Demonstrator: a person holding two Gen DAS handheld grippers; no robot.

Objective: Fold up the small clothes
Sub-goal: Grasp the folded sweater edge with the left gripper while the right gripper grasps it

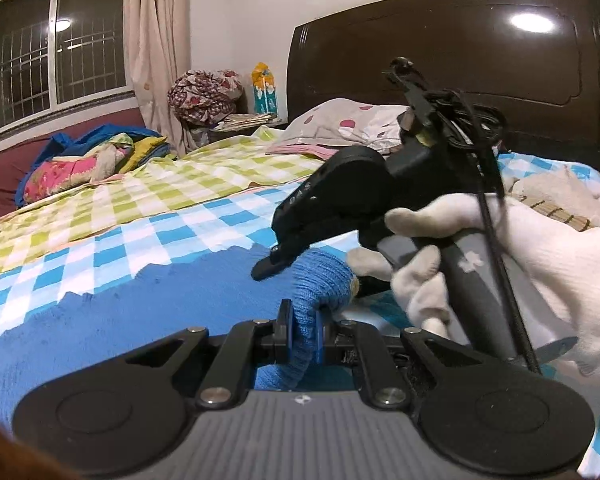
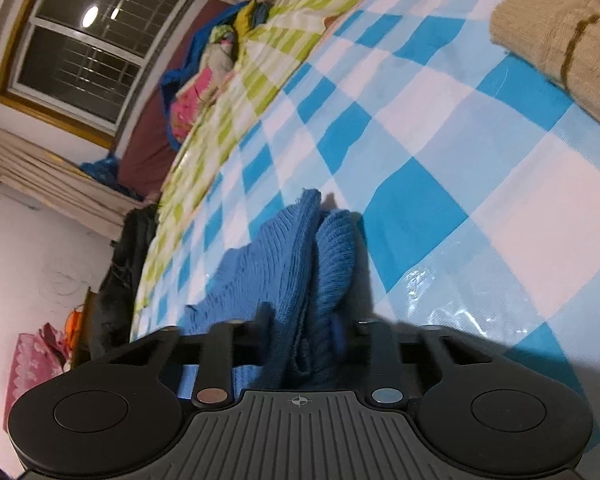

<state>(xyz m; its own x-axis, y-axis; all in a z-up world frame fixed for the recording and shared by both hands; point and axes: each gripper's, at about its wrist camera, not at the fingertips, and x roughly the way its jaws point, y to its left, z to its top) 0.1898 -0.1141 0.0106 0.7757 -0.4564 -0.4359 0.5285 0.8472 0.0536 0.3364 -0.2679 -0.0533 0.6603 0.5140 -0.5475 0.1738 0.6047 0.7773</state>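
A blue knit garment [image 1: 140,304] lies spread on the blue-checked bed cover [image 1: 188,228]. My left gripper [image 1: 303,328] is shut on a rolled fold of it, with the blue pads [image 1: 286,326] pinching the cloth. A white-gloved hand [image 1: 540,248] holds my right gripper [image 1: 266,270] just beyond, its tip low over the same fold. In the right wrist view the blue knit [image 2: 276,248] bunches up between the fingers of the right gripper [image 2: 300,326] and fills the gap, so the pads press on it.
A beige knit with brown stripes [image 2: 560,32] lies further up the bed. A spotted pillow [image 1: 352,124] rests against the dark headboard [image 1: 460,48]. A green-checked cover [image 1: 180,168] and a heap of coloured clothes [image 1: 92,160] lie at the left.
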